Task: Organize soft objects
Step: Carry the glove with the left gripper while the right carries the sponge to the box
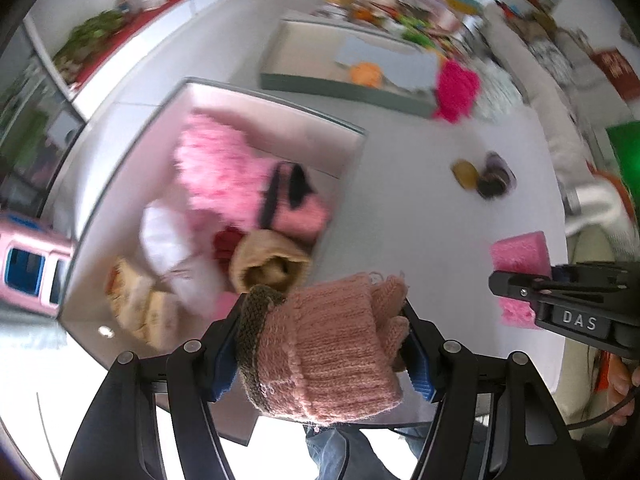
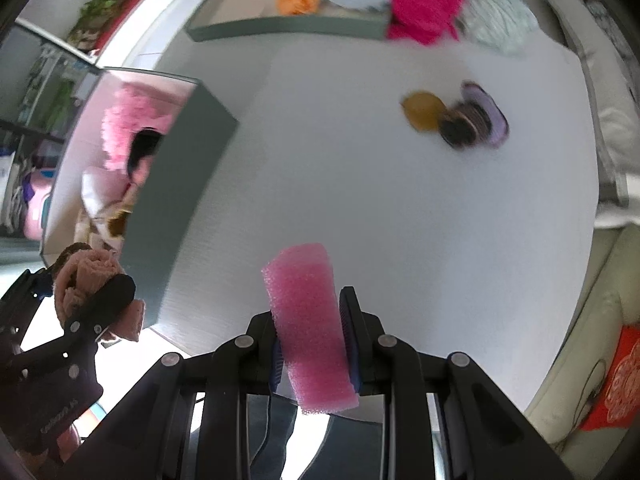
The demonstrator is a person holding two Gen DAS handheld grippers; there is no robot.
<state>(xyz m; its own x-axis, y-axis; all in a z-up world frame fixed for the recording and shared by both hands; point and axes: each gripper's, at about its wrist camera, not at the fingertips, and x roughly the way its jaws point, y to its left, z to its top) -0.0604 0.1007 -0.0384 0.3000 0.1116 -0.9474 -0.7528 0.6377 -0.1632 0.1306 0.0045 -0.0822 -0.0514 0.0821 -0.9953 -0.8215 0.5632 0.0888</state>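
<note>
1. The left hand-held gripper (image 1: 326,344) is clamped on a pink knitted hat (image 1: 328,344) with an olive-brown brim; its blue pads press the hat from both sides, and the hat is held off the bench.
2. The right hand-held gripper (image 2: 312,344) stands narrow, squeezing a pink foam sponge (image 2: 310,320) between its pads; the sponge juts out past the fingertips, above the bench.
3. Just beyond the hat lies an open grey box (image 1: 352,128) holding soft things: a fluffy pink item (image 1: 216,168), a tan knitted piece (image 1: 268,260), something white (image 1: 168,240) and something dark red (image 1: 226,242).
4. The white bench (image 2: 360,180) is mostly bare in the middle. On it, well apart from both grippers, sit a yellow round item (image 2: 422,112) touching a dark and purple bundle (image 2: 476,120).
5. At the far edge stands a second, shallow grey tray (image 2: 280,28) with an orange item (image 2: 298,0) inside, and a magenta fuzzy cloth (image 2: 426,4) lies over its right corner.
6. Much of the far scene is blurred.
</note>
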